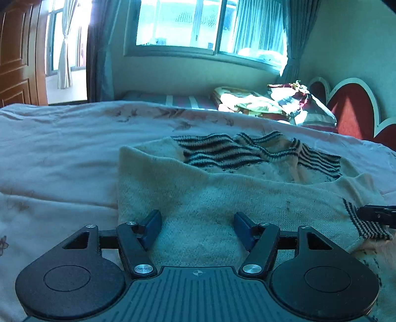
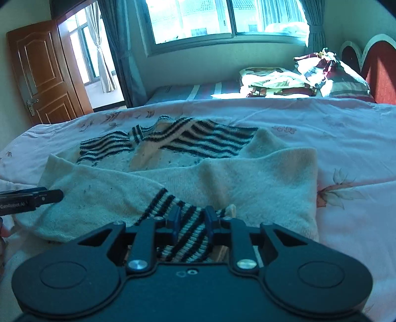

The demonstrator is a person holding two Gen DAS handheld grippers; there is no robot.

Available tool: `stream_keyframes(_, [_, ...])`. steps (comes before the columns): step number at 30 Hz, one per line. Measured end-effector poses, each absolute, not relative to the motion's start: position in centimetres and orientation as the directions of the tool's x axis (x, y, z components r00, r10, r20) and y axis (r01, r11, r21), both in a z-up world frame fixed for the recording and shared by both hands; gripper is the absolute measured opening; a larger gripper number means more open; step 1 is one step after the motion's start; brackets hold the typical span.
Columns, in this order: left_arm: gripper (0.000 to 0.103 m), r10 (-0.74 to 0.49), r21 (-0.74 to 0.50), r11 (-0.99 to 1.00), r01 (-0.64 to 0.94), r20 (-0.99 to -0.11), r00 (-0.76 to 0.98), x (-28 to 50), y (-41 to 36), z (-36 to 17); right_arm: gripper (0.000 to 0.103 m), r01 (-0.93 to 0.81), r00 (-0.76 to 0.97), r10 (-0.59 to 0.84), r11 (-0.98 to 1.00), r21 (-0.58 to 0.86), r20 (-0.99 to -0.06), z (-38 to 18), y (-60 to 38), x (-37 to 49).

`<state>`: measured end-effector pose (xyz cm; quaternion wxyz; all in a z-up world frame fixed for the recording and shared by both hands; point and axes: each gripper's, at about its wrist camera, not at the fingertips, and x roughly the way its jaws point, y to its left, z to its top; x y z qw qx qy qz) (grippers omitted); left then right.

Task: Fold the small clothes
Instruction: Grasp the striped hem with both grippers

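Note:
A small cream knitted sweater [image 1: 210, 198] with black-striped collar and cuffs lies partly folded on the bed; it also shows in the right wrist view [image 2: 259, 178]. My left gripper [image 1: 196, 223] is open, its blue fingers spread just above the sweater's near edge, holding nothing. My right gripper [image 2: 190, 220] is shut on a striped cuff [image 2: 183, 235] of a sleeve laid across the sweater. The right gripper's tip [image 1: 376, 214] shows at the right edge of the left wrist view, at the cuff [image 1: 363, 223]. The left gripper's tip [image 2: 32, 197] shows at the left of the right wrist view.
A pale floral bedsheet [image 2: 346, 138] covers the bed. A pile of bedding and pillows [image 2: 297, 79] lies at the far right by the red heart-shaped headboard [image 2: 381, 62]. A window [image 2: 222, 17] is behind; a wooden door [image 2: 44, 71] stands far left.

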<state>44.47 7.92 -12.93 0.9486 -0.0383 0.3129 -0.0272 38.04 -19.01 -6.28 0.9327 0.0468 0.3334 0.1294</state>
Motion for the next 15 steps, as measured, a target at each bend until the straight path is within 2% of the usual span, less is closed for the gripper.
stream_keyframes(4, [0.068, -0.076, -0.095, 0.995, 0.028, -0.556, 0.827, 42.2, 7.6, -11.3, 0.025, -0.227, 0.778, 0.291, 0.956, 0.184, -0.556, -4.5, -19.9, 36.2])
stream_keyframes(5, [0.079, -0.065, -0.061, 0.997, 0.036, -0.585, 0.808, 42.1, 7.2, -11.8, 0.025, -0.233, 0.773, 0.285, 0.958, 0.165, -0.566, -4.7, -20.0, 36.0])
stream_keyframes(6, [0.082, -0.043, -0.024, 0.999, 0.035, -0.615, 0.788, 42.2, 7.0, -12.7, 0.025, -0.237, 0.753, 0.270, 0.962, 0.135, -0.601, -5.4, -19.8, 36.3])
stream_keyframes(7, [0.082, -0.043, -0.024, 0.999, 0.036, -0.598, 0.800, 41.8, 7.1, -13.0, 0.025, -0.245, 0.730, 0.261, 0.963, 0.115, -0.631, -6.2, -19.6, 36.6])
stream_keyframes(9, [0.082, -0.030, -0.042, 0.999, 0.006, -0.591, 0.806, 40.8, 7.7, -11.8, 0.025, -0.256, 0.737, 0.266, 0.961, 0.109, -0.622, -5.9, -19.8, 36.2])
stream_keyframes(11, [0.082, -0.001, -0.044, 0.999, -0.028, -0.540, 0.841, 38.7, 8.9, -10.4, 0.030, -0.252, 0.766, 0.271, 0.961, 0.116, -0.583, -4.6, -20.6, 35.2])
stream_keyframes(13, [0.083, 0.065, -0.030, 0.995, -0.095, -0.534, 0.843, 36.6, 10.7, -9.9, 0.055, -0.221, 0.812, 0.231, 0.972, 0.084, -0.537, -3.8, -22.2, 33.9])
stream_keyframes(15, [0.083, 0.125, -0.017, 0.987, -0.161, -0.553, 0.824, 34.7, 13.1, -10.3, 0.066, -0.157, 0.849, 0.162, 0.986, 0.053, -0.503, -3.9, -24.8, 32.4])
